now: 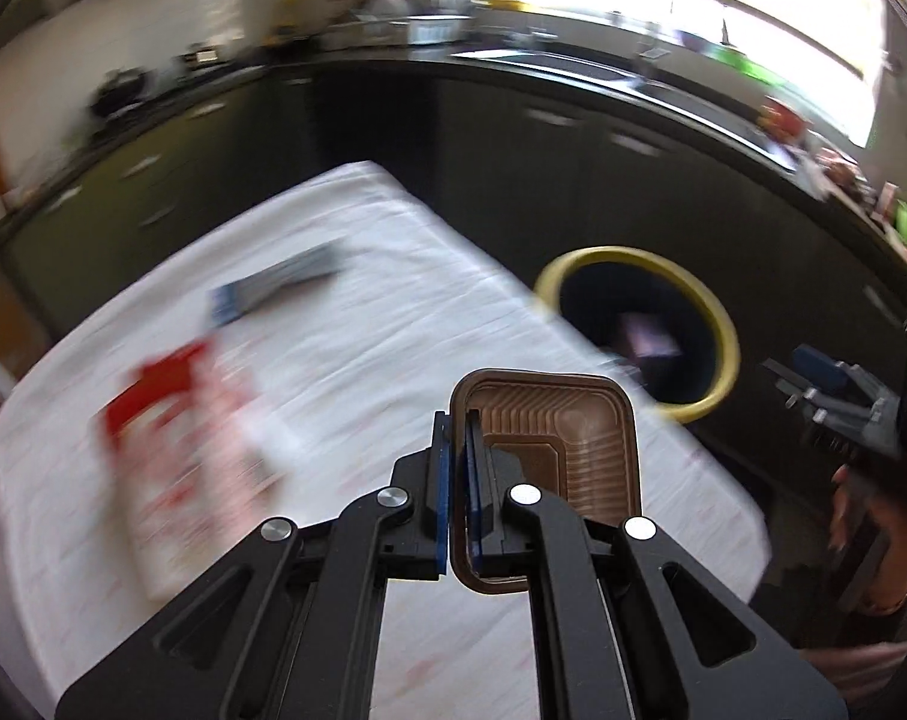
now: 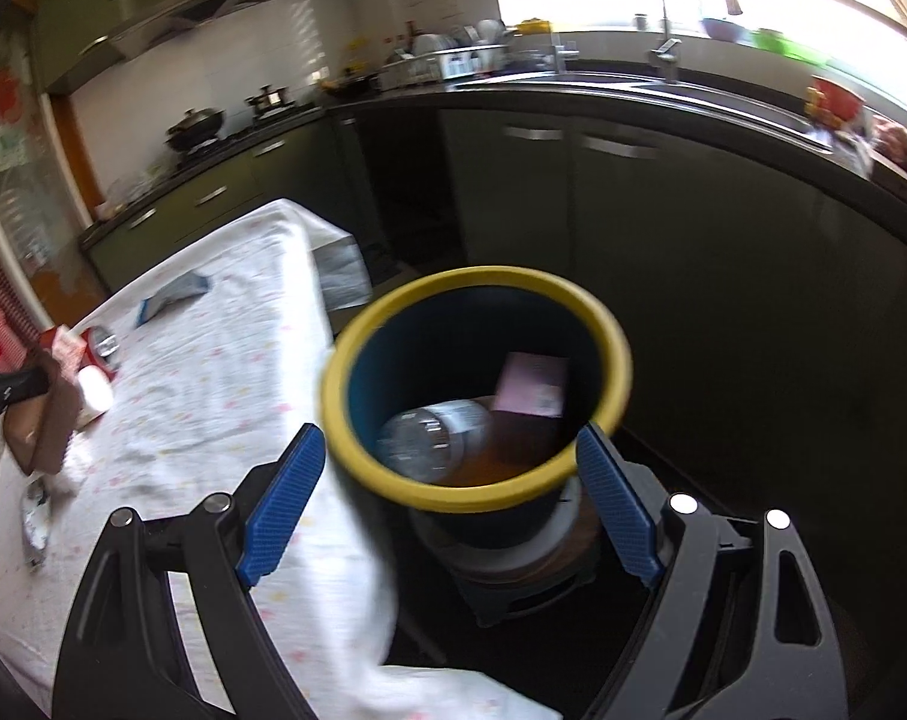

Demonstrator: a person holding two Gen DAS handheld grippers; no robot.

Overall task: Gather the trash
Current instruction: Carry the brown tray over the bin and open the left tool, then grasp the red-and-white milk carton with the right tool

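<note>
My left gripper [image 1: 456,429] is shut on the rim of a brown ribbed plastic tray [image 1: 561,456], held above the table's white cloth [image 1: 345,360]. The tray [image 2: 39,426] also shows at the left edge of the right wrist view. A blue bin with a yellow rim [image 2: 393,480] stands on the floor beside the table, right in front of my open right gripper [image 2: 450,432], whose blue pads [image 2: 285,498] hold nothing. Inside the bin lie a clear plastic bottle [image 2: 435,438] and a pink box [image 2: 531,384]. The bin's rim [image 1: 627,253] lies ahead and right of the tray.
On the cloth lie a red and white carton [image 1: 171,438], a blue-grey wrapper [image 1: 279,285], a can [image 2: 102,341] and a crumpled foil scrap [image 2: 33,516]. Dark kitchen cabinets [image 2: 633,210] and a counter with a sink run behind. My right gripper [image 1: 783,384] and a hand show at the right.
</note>
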